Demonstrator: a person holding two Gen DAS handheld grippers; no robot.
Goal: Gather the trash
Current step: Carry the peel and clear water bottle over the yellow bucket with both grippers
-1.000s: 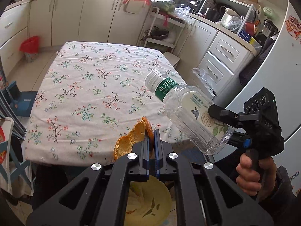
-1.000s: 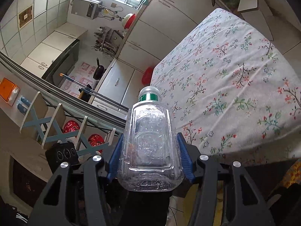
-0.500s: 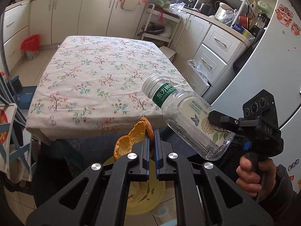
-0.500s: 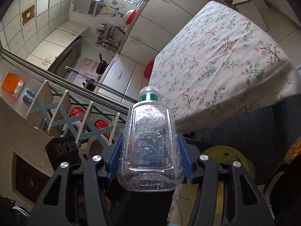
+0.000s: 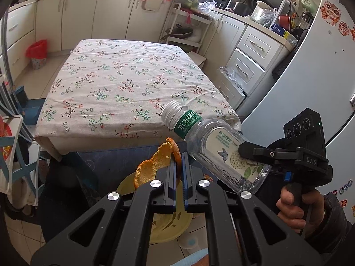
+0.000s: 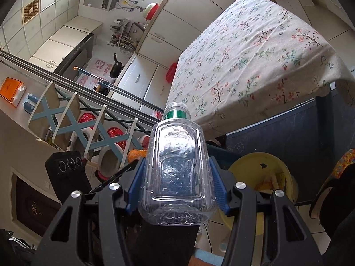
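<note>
Above the flower-clothed surface [image 5: 124, 82] now bare of litter, orange peel [image 5: 155, 164] pinched in the closed left tool [image 5: 179, 166] and empty water bottle [image 6: 177, 166] clamped in the right tool [image 6: 177, 184], both over the yellow bin [image 6: 255, 166] on the floor, dropping left, nothing blocking.

Clear capless plastic bottle [image 5: 213, 146] with green neck band, tilted, midair, curled orange peel [image 5: 155, 161] just beside it
</note>
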